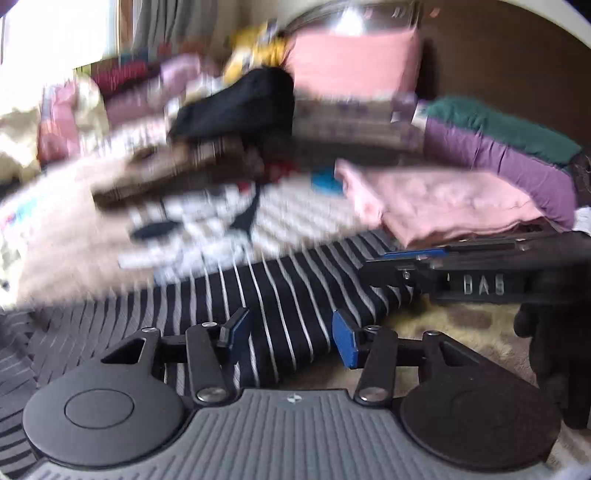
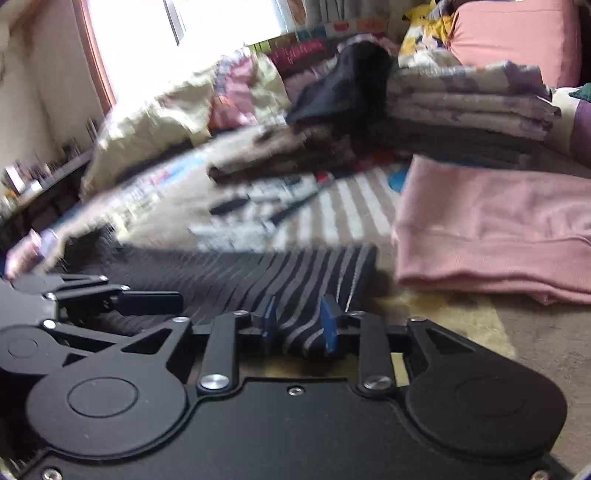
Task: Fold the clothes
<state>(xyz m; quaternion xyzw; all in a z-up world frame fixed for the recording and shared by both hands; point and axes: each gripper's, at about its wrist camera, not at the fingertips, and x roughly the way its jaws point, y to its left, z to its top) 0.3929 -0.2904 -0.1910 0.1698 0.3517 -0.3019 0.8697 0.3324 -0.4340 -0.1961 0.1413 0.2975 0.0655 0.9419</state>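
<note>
A black garment with thin white stripes lies flat on the bed, seen in the right wrist view as the striped garment. My left gripper is open low over its near edge, and the cloth runs flat between the two blue pads. My right gripper is shut on a bunched corner of the same garment. In the left wrist view the right gripper shows side-on at the cloth's right end. One of the left gripper's fingers reaches in at the left of the right wrist view.
A folded pink garment lies just right of the striped one. Behind it are a brown folded piece, a black garment, a stack of folded floral bedding, a pink pillow and a purple blanket. A bright window is at far left.
</note>
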